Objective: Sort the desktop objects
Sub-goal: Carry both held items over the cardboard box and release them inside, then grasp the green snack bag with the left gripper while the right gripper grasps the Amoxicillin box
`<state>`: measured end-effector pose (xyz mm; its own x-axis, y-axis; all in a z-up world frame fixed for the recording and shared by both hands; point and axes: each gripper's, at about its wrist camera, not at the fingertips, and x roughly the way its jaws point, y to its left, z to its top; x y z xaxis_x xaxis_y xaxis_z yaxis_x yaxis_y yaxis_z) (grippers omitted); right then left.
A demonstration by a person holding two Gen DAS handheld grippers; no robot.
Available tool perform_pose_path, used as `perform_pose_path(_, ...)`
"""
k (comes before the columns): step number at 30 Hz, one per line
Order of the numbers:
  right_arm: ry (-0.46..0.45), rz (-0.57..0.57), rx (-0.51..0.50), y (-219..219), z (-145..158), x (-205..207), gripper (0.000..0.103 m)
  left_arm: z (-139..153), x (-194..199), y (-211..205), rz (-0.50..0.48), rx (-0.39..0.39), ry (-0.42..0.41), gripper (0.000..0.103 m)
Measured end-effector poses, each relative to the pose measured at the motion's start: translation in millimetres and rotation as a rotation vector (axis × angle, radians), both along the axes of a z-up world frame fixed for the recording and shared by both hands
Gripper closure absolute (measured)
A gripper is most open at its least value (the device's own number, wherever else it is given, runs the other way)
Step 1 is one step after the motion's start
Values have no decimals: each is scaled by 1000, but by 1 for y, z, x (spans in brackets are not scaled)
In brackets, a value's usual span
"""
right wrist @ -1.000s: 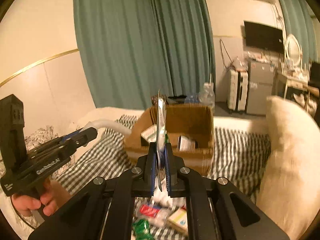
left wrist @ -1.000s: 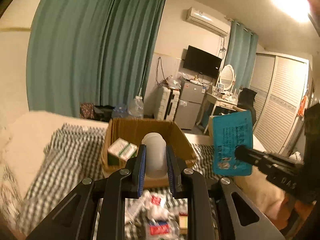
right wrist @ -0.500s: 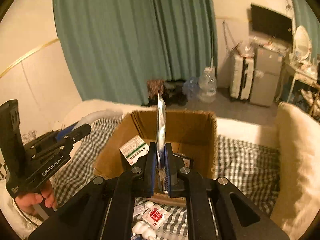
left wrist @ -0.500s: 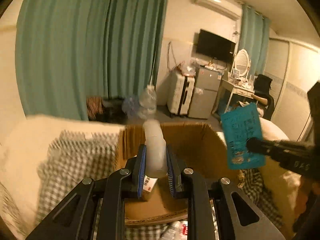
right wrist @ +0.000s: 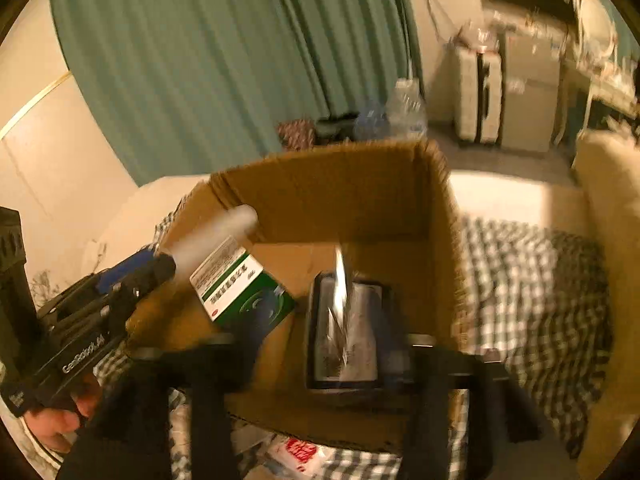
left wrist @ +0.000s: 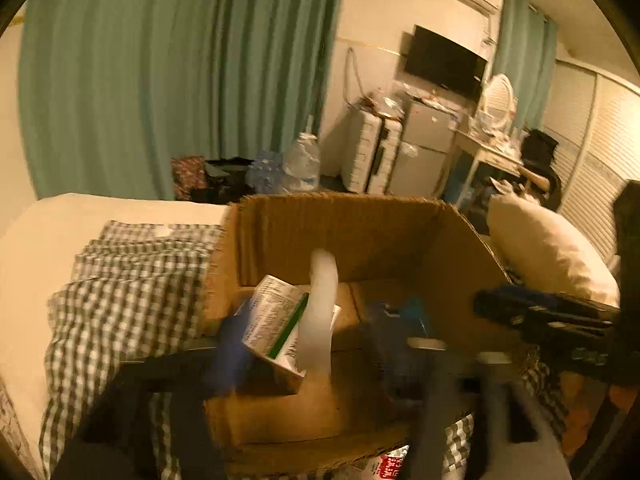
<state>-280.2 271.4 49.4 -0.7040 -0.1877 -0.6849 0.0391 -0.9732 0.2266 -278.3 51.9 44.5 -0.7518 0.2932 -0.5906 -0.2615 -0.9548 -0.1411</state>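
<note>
A brown cardboard box (left wrist: 360, 232) stands open on a checked cloth. Both grippers hang over it with their jaws spread wide and blurred by motion. Between the fingers of my left gripper (left wrist: 316, 344) a white translucent tube (left wrist: 320, 312) stands loose, touching neither finger. It also shows in the right wrist view (right wrist: 212, 236), sticking out of the left gripper (right wrist: 136, 272). Between the fingers of my right gripper (right wrist: 320, 340) a thin foil packet (right wrist: 340, 292) drops edge-on over a dark flat item (right wrist: 344, 332). A green and white carton (right wrist: 240, 288) leans inside the box.
Small red and white packets (right wrist: 296, 450) lie on the checked cloth (right wrist: 532, 292) in front of the box. A cream pillow (left wrist: 548, 248) lies to the right. Green curtains (left wrist: 180, 72), water bottles, a suitcase and a small fridge stand behind.
Both grippers moved forward over the box and opened. The white tube and the foil packet are released and falling into the box.
</note>
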Motion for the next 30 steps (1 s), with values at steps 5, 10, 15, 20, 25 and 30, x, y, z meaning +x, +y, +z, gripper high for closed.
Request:
perform_pose_path(5,50,7,25,2,28,26,46,22,23,-21,22,33,30,14)
perform_pose_path(10,64,-20,20,5,56,62,46,53,60,-37,47,17,62,10)
perform_pose_path(15,110,-21,67,-5,87,97,46,83,108,-45,94,-23,141,3)
perform_pose_path(20,148,20,115,-22,99,151,43,81,167,-52,117,-59,195,0)
perform_pose_path(25,120,78,127,-39,74,193,43,60,215,-45,116,-60,212,0)
perform_pose_path(30,51,64,41,-37,25,217,43,22,249,-30,99,-82,165,0)
